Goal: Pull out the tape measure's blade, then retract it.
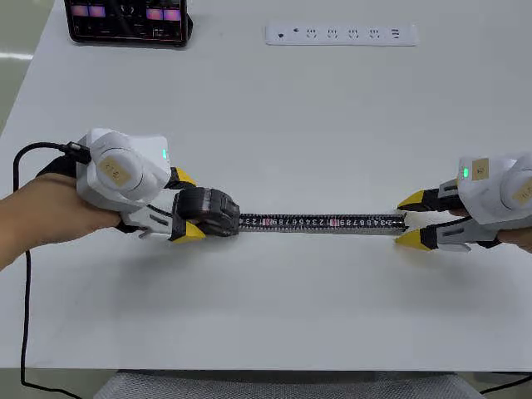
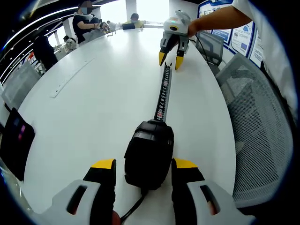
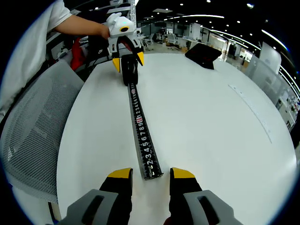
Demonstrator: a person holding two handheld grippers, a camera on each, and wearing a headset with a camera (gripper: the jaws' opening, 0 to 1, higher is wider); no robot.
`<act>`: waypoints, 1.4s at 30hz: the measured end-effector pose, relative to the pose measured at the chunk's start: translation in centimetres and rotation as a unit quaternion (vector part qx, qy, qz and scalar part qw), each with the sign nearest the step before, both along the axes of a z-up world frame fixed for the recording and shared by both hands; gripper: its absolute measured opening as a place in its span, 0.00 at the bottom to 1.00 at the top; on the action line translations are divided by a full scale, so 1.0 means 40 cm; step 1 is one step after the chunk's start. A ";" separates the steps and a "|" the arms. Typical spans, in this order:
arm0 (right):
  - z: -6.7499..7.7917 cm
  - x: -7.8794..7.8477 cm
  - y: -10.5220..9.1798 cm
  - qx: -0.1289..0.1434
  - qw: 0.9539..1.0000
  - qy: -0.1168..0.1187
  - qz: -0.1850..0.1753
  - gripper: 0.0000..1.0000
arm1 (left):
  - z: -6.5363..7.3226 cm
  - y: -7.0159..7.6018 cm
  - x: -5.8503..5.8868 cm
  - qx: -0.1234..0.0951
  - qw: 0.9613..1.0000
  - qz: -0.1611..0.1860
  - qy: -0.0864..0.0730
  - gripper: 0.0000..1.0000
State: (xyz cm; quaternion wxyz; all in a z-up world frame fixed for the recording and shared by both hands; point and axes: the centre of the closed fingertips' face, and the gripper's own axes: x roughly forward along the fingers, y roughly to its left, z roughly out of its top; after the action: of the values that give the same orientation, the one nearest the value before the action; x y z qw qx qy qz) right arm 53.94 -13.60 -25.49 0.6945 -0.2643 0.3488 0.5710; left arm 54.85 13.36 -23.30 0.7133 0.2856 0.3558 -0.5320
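Straddling the blade tip (image 3: 151, 169), right hand-held gripper (image 3: 152, 173) gapes.

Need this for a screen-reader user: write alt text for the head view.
A tape measure blade lies pulled out across a white table. The left gripper holds its black case; the right gripper, open, flanks the blade's tip.

The tape measure case (image 2: 149, 152) is looking like matt black plastic, the blade (image 3: 143, 136) is looking smooth, the table (image 1: 291, 108) is showing smooth white, the chair (image 2: 255, 140) is showing grey mesh cloth.
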 end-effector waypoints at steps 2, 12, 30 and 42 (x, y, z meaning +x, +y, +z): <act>0.012 0.004 0.004 0.011 1.000 0.000 -0.011 0.29 | 0.011 0.003 -0.001 -0.004 1.000 0.004 -0.003 0.45; 0.054 0.008 0.029 0.049 0.997 -0.016 -0.061 0.35 | 0.067 0.008 0.005 -0.042 0.998 0.042 -0.022 0.48; 0.120 -0.016 0.017 0.080 0.984 -0.048 -0.149 0.48 | 0.134 0.078 -0.043 -0.091 0.987 0.128 -0.042 0.57; 0.144 -0.034 0.009 0.090 0.979 -0.056 -0.177 0.52 | 0.143 0.096 -0.098 -0.117 0.977 0.174 -0.034 0.59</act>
State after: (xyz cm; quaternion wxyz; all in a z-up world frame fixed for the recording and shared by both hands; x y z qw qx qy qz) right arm 52.58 -13.22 -19.72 0.8237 -0.1664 0.2984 0.4526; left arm 50.95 17.20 -17.59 0.8354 0.1517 0.3107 -0.4273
